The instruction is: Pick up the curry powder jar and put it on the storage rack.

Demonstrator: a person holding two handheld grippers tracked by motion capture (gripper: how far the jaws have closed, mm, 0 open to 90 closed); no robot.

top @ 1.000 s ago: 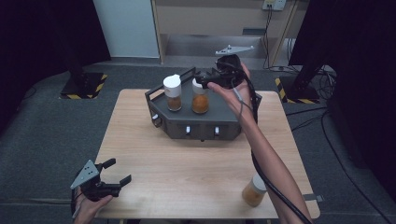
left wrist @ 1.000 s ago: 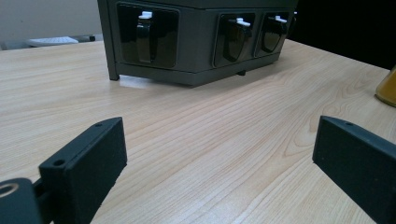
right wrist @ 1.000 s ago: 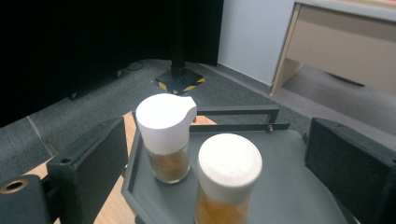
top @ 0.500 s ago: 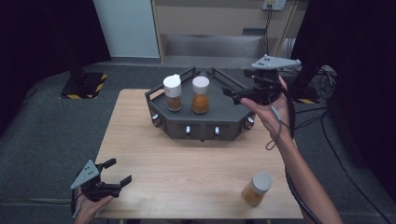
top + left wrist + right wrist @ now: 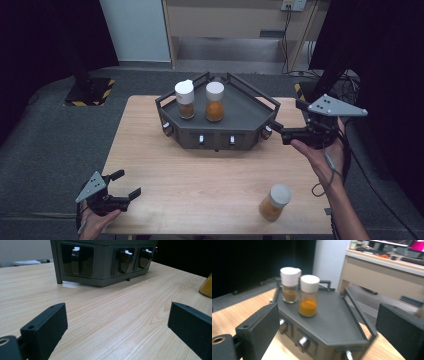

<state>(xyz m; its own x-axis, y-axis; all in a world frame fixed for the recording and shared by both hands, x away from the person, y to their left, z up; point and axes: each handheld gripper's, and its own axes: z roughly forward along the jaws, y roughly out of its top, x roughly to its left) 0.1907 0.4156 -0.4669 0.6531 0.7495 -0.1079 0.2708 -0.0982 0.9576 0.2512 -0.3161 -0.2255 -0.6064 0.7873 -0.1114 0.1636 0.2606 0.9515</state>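
Observation:
A dark grey rack (image 5: 250,117) with knobs on its front stands at the back of the wooden table (image 5: 200,175). Two white-capped jars stand upright on it: a brown-spice jar (image 5: 185,100) and an orange-spice jar (image 5: 215,102). A third orange-spice jar (image 5: 274,202) stands at the table's front right. My right gripper (image 5: 286,114) hovers just off the rack's right end, open; its jaws have just opened a little further, with nothing between them. In the right gripper view both jars (image 5: 290,285) (image 5: 308,296) lie ahead. My left gripper (image 5: 127,183) rests open at the front left corner, empty.
In the left gripper view the rack's front (image 5: 105,262) with its knobs lies ahead across bare wood, and the third jar (image 5: 207,286) shows at the right edge. Grey floor surrounds the table. A cable hangs from the right gripper.
My right gripper has swung away from above the jars, rightward and a little lower, to beside the rack's right end. The left gripper has stayed put.

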